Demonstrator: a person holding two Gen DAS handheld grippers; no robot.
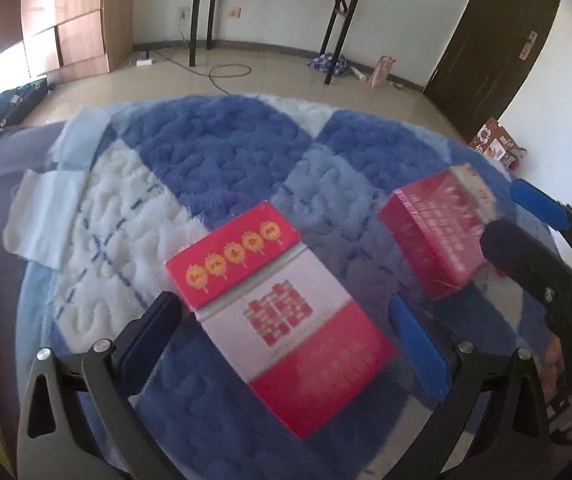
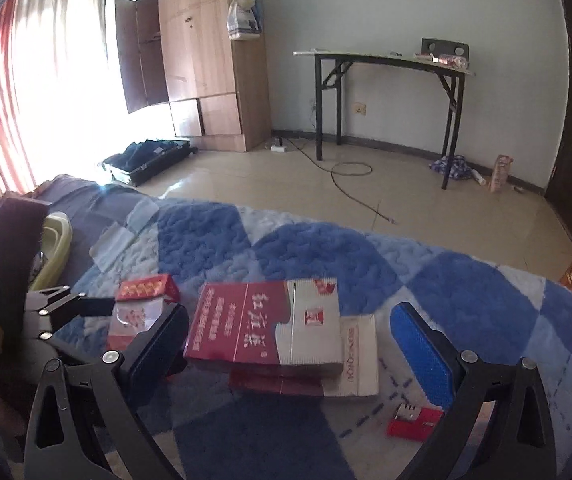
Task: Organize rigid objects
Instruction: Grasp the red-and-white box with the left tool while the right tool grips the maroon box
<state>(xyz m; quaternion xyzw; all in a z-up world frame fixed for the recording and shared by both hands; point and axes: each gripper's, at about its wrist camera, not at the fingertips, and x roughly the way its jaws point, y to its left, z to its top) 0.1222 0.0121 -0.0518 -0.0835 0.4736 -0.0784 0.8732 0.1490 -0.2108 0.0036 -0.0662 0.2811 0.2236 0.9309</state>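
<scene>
Two hand-held grippers are seen over a blue-and-white blanket on which several cigarette boxes are laid out. The left gripper is spread wide, its fingers on either side of a red-and-white box lying flat on the blanket; no contact with the box can be seen. A smaller red box printed with gold lanterns rests across that box's far end. To the right, a dark red box is seen in the left wrist view beside the right gripper's fingers. In the right wrist view the right gripper is likewise open, with the dark red box between its fingers, stacked on another box; whether a finger touches it cannot be told. A small red item lies on the blanket near the blue pad. A folding table and a wardrobe stand behind.
</scene>
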